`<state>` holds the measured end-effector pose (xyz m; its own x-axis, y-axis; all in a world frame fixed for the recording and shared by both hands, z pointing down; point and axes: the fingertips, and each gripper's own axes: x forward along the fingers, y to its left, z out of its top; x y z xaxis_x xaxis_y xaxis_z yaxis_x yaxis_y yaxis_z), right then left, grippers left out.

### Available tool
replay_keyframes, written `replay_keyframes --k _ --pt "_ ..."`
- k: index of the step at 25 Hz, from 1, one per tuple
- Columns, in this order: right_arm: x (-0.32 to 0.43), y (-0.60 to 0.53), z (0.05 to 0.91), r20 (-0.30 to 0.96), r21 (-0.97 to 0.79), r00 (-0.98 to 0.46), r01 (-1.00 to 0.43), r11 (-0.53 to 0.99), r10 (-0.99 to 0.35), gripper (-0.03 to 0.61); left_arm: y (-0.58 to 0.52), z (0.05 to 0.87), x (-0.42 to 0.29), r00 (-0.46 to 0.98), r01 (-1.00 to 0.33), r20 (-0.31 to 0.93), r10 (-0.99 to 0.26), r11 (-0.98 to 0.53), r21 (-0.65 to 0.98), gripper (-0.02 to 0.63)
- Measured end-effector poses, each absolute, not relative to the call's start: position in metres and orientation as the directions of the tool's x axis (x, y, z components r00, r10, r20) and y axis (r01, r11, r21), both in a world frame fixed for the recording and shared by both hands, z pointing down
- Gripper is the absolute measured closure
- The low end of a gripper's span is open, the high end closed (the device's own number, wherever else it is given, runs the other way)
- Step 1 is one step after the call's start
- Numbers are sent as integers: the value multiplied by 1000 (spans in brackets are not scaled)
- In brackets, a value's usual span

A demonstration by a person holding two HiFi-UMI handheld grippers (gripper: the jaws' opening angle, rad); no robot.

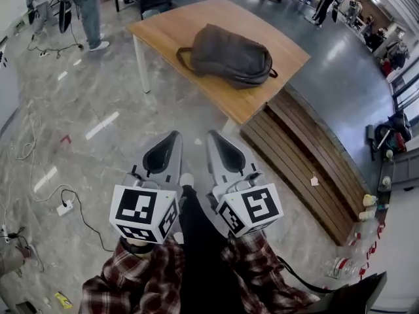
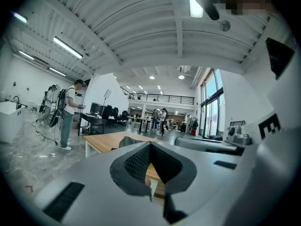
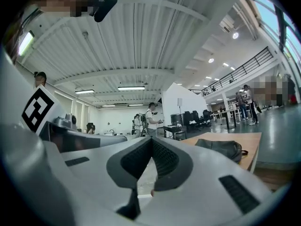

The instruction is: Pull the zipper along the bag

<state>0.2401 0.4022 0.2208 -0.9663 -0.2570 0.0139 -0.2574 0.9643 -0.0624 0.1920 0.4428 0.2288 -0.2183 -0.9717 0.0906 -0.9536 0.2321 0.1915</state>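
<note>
A dark grey backpack [image 1: 226, 54] lies flat on a wooden table [image 1: 170, 25] some way ahead of me. Both grippers are held close to my body, well short of the table and pointing towards it. The left gripper [image 1: 175, 135] has its jaws together with nothing between them, and so does the right gripper [image 1: 213, 135]. In the left gripper view a corner of the backpack [image 2: 126, 141] peeks over the shut jaws. In the right gripper view the backpack [image 3: 221, 149] lies on the table [image 3: 247, 142] to the right of the jaws. The zipper cannot be made out at this distance.
A slatted wooden bench [image 1: 308, 156] runs along the table's right side. Cables and a power strip [image 1: 64, 208] lie on the marble floor at the left. People [image 1: 86, 5] stand beyond the table's far left. Bags and bottles [image 1: 386, 136] sit at the right.
</note>
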Motion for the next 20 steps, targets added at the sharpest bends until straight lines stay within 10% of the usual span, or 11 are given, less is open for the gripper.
replay_keyframes --k 20 --pt "16 101 208 47 -66 -931 -365 929 -363 569 125 214 -34 -81 -976 107 -991 101 193 604"
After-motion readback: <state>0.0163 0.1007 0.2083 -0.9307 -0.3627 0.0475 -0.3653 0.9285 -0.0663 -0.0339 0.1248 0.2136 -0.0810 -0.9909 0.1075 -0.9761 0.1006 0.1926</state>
